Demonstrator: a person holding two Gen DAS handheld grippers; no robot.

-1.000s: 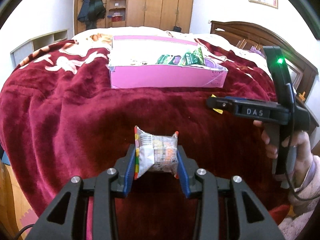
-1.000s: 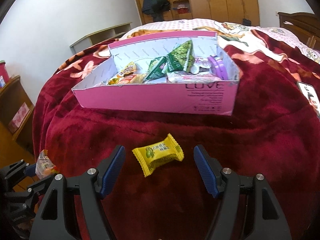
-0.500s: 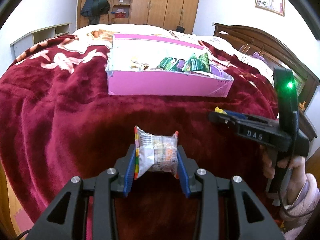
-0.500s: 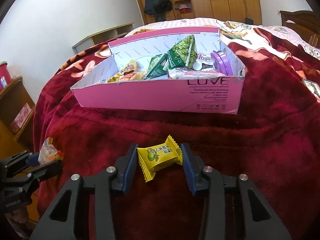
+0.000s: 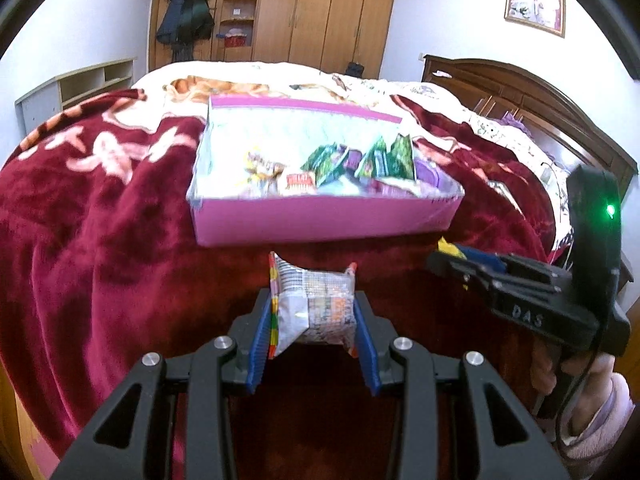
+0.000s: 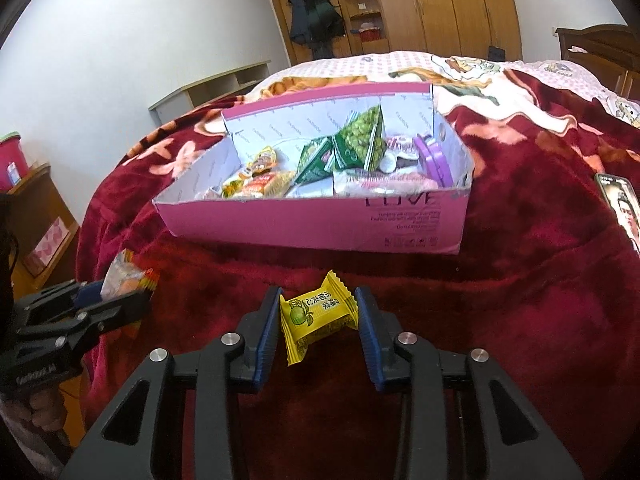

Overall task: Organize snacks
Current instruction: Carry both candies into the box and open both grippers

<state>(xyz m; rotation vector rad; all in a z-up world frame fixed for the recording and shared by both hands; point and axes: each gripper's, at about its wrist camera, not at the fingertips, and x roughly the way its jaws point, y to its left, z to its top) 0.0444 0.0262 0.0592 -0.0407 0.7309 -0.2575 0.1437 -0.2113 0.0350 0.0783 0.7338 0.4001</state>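
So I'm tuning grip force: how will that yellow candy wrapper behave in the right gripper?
The yellow candy looks light and crinkly; its flared ends would likely crumple. Pinched across its middle by the right gripper, it probably holds, though the glossy film may slip.

Wooden wardrobe, framed wedding photo, phone on red blanket

Box on blanket, snack packets inside, phone right of box
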